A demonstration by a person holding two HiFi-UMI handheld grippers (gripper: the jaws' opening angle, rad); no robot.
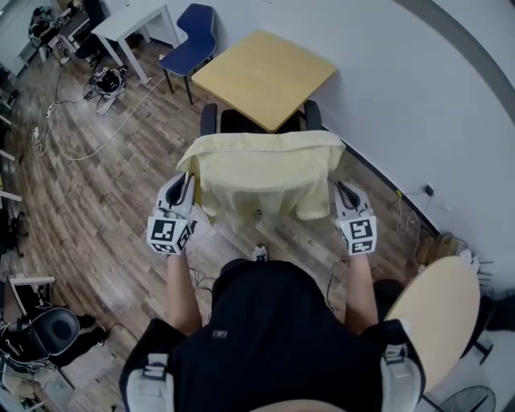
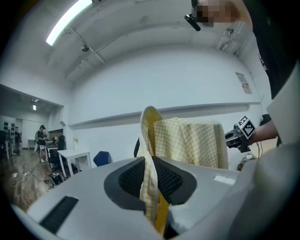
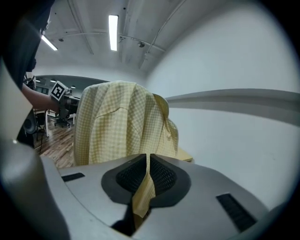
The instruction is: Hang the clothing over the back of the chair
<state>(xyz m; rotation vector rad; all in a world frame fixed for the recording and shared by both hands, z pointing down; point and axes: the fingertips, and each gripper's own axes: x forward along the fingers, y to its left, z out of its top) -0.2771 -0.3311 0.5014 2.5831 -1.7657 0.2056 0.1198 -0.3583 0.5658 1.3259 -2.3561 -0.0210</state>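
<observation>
A pale yellow checked shirt [image 1: 259, 173] lies draped over the back of a black office chair [image 1: 211, 120] that is pushed against a light wooden table [image 1: 265, 76]. My left gripper [image 1: 184, 190] is shut on the shirt's left edge [image 2: 151, 173], and my right gripper [image 1: 344, 193] is shut on its right edge [image 3: 146, 180]. In the left gripper view the shirt [image 2: 192, 140] hangs over the chair back, with the right gripper [image 2: 240, 133] beyond it. The right gripper view shows the shirt [image 3: 117, 124] and the left gripper [image 3: 65, 99] behind it. The chair back is hidden under the cloth.
A blue chair [image 1: 191, 40] and a white table [image 1: 133, 22] stand at the back left. Cables [image 1: 72, 121] trail across the wooden floor. A round wooden tabletop [image 1: 438, 310] is at my right. A white wall [image 1: 418, 96] runs behind the table.
</observation>
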